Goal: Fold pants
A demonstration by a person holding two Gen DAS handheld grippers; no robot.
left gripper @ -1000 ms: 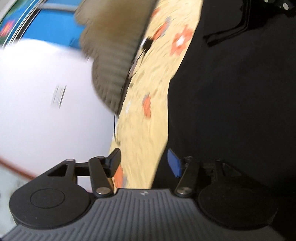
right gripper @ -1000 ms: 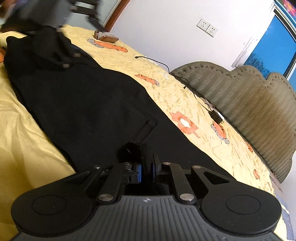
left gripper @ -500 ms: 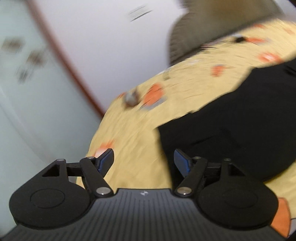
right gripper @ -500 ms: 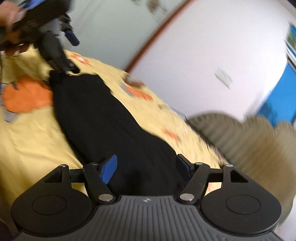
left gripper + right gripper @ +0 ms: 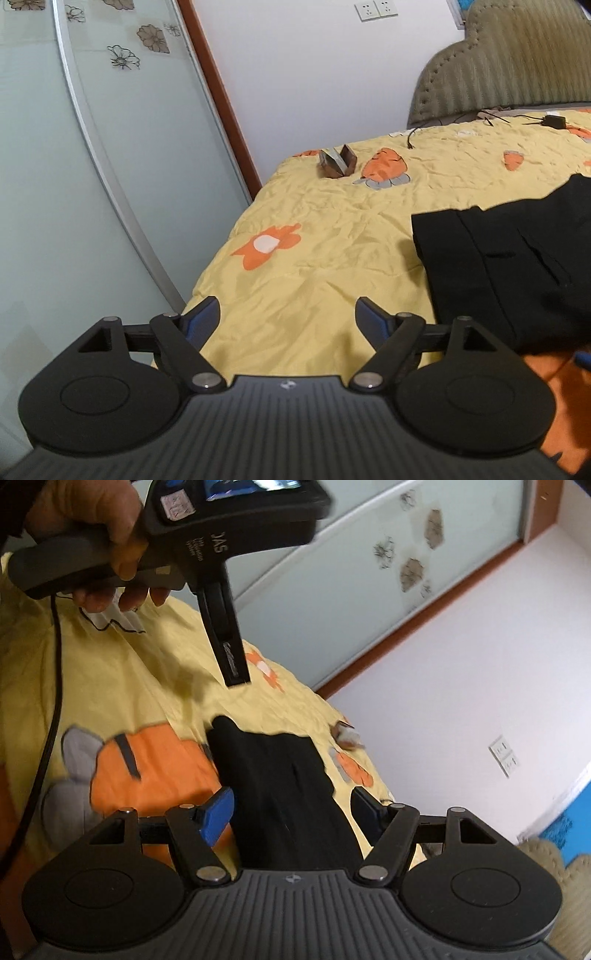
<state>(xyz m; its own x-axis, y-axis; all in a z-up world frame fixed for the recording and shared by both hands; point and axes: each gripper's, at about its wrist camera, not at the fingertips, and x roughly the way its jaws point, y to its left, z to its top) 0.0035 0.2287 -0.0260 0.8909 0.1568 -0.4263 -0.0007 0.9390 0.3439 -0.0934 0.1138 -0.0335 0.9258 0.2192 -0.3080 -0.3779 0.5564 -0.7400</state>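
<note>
The black pants [image 5: 517, 258] lie folded on the yellow bedspread [image 5: 314, 258], their waistband end toward the bed's near corner. My left gripper [image 5: 288, 317] is open and empty, held above bare bedspread to the left of the pants. In the right wrist view the pants [image 5: 280, 790] run away from the camera. My right gripper [image 5: 295, 808] is open and empty, its jaws wide apart over the pants without gripping them. The left gripper tool [image 5: 207, 554], held by a hand, hangs above the bedspread beyond the pants.
A small brown box [image 5: 338, 162] lies near the bed's far edge. A charger and cable [image 5: 552, 120] lie by the padded headboard [image 5: 517, 74]. A glass sliding door [image 5: 92, 166] and white wall stand left of the bed. The bed edge drops off at left.
My right gripper let go of the pants and opened wide. Both grippers swung round toward the waistband end and lifted clear. The left gripper stayed open.
</note>
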